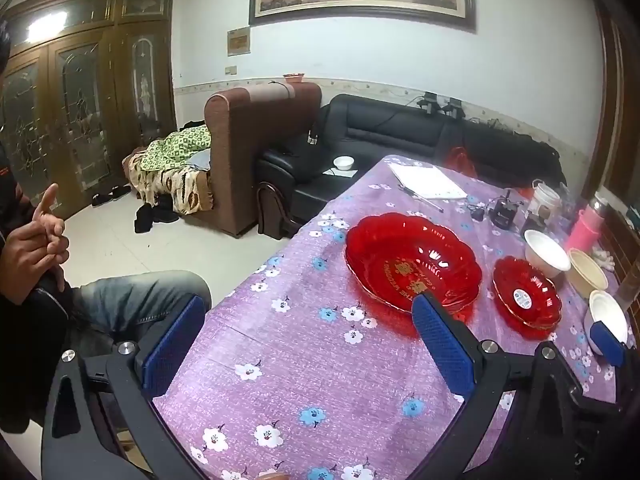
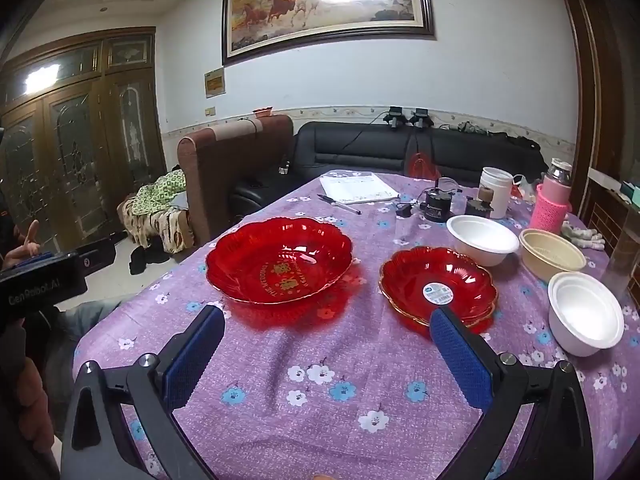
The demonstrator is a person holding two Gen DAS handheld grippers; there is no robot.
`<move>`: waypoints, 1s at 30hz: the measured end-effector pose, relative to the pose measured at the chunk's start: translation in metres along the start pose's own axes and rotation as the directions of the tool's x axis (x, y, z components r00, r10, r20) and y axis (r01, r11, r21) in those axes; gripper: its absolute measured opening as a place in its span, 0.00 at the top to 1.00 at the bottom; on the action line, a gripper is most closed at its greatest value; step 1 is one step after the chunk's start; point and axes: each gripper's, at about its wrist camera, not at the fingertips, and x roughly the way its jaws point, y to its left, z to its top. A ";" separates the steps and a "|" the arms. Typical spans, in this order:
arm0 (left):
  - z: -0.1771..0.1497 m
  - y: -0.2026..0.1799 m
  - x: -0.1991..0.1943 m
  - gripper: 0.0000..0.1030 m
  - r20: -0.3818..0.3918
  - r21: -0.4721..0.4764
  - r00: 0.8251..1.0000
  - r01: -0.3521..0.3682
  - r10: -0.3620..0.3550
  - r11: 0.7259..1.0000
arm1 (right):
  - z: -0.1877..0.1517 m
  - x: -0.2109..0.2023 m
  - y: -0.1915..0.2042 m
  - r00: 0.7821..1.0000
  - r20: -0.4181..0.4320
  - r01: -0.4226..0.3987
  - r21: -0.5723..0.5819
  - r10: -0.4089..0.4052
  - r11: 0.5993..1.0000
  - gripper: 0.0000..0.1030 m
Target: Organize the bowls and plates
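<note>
Indoor light is glaring white off the framed painting [image 2: 328,8] and cabinet glass [image 2: 42,74]. The red plate [image 2: 280,264] is casting a reddish shadow on the tablecloth [image 2: 320,400]. Fisheye bending and dark vignetting are warping the picture corners; detail is looking soft.

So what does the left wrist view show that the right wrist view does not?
Only the left wrist view: a white bowl on the sofa and the open left tool.

Only the right wrist view: the open right tool.

Both: the large red plate, small red plate, and white bowls on the purple tablecloth.
</note>
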 end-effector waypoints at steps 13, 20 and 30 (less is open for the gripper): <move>0.003 -0.006 0.002 0.00 0.012 0.020 1.000 -0.010 0.010 1.000 | 0.001 0.005 -0.017 1.000 0.002 0.001 0.052 -0.001 0.999 0.00; 0.007 0.003 0.007 0.00 0.025 0.004 1.000 -0.015 0.015 1.000 | 0.005 0.011 -0.016 1.000 -0.003 -0.006 0.056 0.006 0.998 0.00; 0.013 0.024 0.022 0.00 0.035 -0.038 0.999 -0.029 0.031 0.999 | 0.020 0.029 -0.010 1.000 -0.013 -0.004 0.056 0.005 0.998 0.00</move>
